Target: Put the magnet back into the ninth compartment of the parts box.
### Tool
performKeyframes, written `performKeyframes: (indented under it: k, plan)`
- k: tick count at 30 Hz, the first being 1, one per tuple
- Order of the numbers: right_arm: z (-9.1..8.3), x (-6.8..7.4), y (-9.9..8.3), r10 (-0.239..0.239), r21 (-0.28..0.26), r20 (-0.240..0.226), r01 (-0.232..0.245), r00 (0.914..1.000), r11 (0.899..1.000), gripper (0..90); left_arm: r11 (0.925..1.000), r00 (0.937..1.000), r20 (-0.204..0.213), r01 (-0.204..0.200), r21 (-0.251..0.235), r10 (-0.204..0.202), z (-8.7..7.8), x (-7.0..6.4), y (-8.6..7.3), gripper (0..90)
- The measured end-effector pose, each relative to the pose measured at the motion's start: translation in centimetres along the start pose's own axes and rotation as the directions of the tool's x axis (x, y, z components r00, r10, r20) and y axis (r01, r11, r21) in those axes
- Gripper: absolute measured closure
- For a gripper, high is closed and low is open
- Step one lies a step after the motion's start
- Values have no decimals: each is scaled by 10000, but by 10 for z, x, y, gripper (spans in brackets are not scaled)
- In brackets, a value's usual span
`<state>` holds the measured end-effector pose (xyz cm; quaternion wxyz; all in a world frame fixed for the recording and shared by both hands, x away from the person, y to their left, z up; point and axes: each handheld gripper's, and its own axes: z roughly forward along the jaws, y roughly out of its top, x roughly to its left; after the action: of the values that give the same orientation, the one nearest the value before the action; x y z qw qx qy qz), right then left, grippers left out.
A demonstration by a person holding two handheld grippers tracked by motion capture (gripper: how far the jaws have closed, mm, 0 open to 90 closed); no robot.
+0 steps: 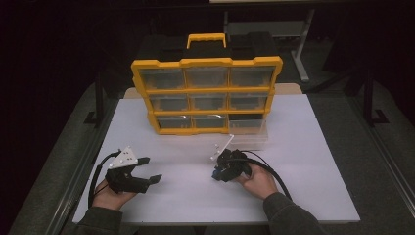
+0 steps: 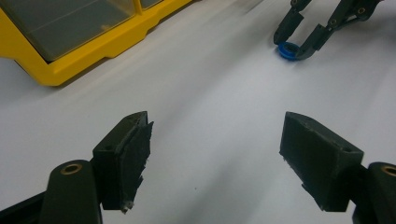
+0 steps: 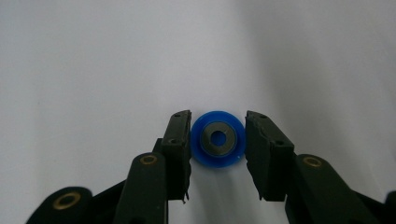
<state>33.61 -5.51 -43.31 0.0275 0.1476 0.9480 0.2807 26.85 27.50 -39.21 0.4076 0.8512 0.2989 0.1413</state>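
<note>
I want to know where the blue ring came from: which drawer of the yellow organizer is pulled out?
The bottom right drawer. It sticks out onto the table in front of the yellow organizer, while the other eight sit flush in their slots.

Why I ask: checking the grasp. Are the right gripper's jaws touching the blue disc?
Cannot tell. In the right gripper view the right gripper brackets the blue disc closely, without plain contact or gap.

No readable text, no labels, no brand marks, no numbers, nothing legible on yellow organizer (image 1: pixel 206 90), upper centre of frame
</note>
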Motion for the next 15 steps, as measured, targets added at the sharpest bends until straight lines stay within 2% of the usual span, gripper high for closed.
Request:
performKeyframes:
  k: [15]
  plan:
    - [-8, 0, 1, 216, -417, -444, -235, 9988, 9989, 608, 10000, 10000, 53, 43, 9, -43, 1, 0, 0, 241]
